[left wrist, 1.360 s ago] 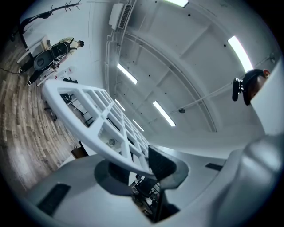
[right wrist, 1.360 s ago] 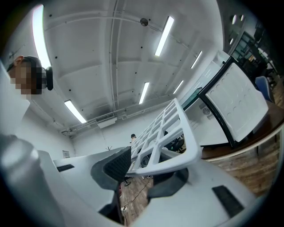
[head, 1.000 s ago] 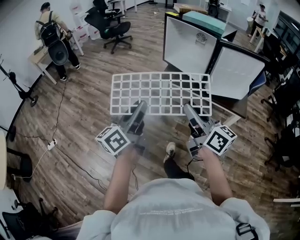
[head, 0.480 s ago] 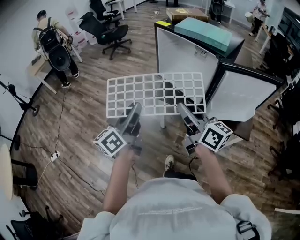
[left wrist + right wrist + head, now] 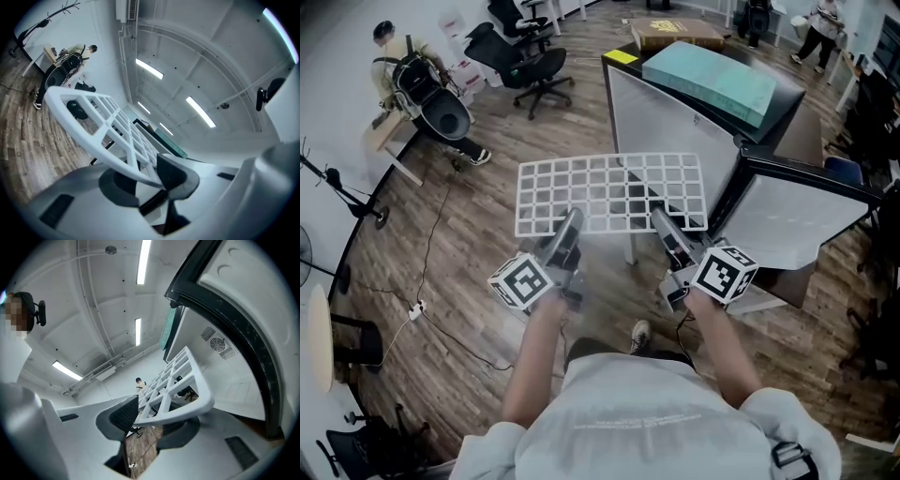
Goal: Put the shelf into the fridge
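The shelf (image 5: 609,192) is a flat white plastic grid, held level in the air by its near edge. My left gripper (image 5: 570,225) is shut on that edge left of the middle, and my right gripper (image 5: 661,223) is shut on it further right. In the left gripper view the shelf (image 5: 93,112) runs up and away from the left gripper (image 5: 150,176). The right gripper view shows the shelf (image 5: 178,380) clamped in the right gripper (image 5: 154,418). The fridge (image 5: 675,131) stands just beyond the shelf's right end, its white door (image 5: 797,220) swung open, its black rim (image 5: 225,319) close by.
A teal slab (image 5: 712,75) lies on top of the fridge. Black office chairs (image 5: 530,56) and a person with a backpack (image 5: 412,80) are at the far left by a desk. A cable and power strip (image 5: 417,309) lie on the wood floor. A cardboard box (image 5: 670,33) sits behind the fridge.
The fridge has come nearer in the head view, and the shelf now sits slightly further left, close against the fridge's white side. Both grippers keep the same hold on the shelf.
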Tool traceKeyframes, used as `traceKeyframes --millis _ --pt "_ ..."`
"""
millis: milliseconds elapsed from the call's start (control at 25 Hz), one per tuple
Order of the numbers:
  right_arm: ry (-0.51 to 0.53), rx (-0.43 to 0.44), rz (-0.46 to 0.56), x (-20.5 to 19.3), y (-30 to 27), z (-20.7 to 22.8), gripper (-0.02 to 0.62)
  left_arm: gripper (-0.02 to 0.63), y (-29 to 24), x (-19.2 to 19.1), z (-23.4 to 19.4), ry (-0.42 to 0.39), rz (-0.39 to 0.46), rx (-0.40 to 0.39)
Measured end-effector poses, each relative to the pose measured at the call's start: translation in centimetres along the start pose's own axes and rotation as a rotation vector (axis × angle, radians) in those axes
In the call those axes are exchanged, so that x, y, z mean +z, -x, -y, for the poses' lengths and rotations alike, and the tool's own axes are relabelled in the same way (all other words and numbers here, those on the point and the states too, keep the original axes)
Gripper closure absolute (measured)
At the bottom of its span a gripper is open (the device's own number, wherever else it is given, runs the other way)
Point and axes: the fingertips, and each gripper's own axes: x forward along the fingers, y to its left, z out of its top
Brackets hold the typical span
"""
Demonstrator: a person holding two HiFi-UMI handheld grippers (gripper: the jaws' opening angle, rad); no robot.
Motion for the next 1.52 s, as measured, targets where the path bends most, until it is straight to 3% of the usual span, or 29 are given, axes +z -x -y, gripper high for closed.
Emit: traceKeyframes --millis 480,840,1200,1520 --pt "-0.058 -0.113 0.015 0.0 -1.1 5.1 0.465 0.5 -5.1 -1.7 -3.4 0.033 -0.09 -0.003" --pt "-0.068 -0.277 0.09 0.0 -1.7 8.7 0.465 0.5 -10.6 -2.9 -5.9 0.089 -0.231 -0.116" --pt "-0.108 -0.423 0.194 -2.0 -3.0 10.6 0.465 0.5 -13.8 -3.4 -10.3 0.091 -0.399 -0.192" --pt "-0.107 -0.564 0.259 -3.4 -2.9 12.0 0.465 0.5 -16.2 -5.4 -11.9 0.146 -0.518 -0.288"
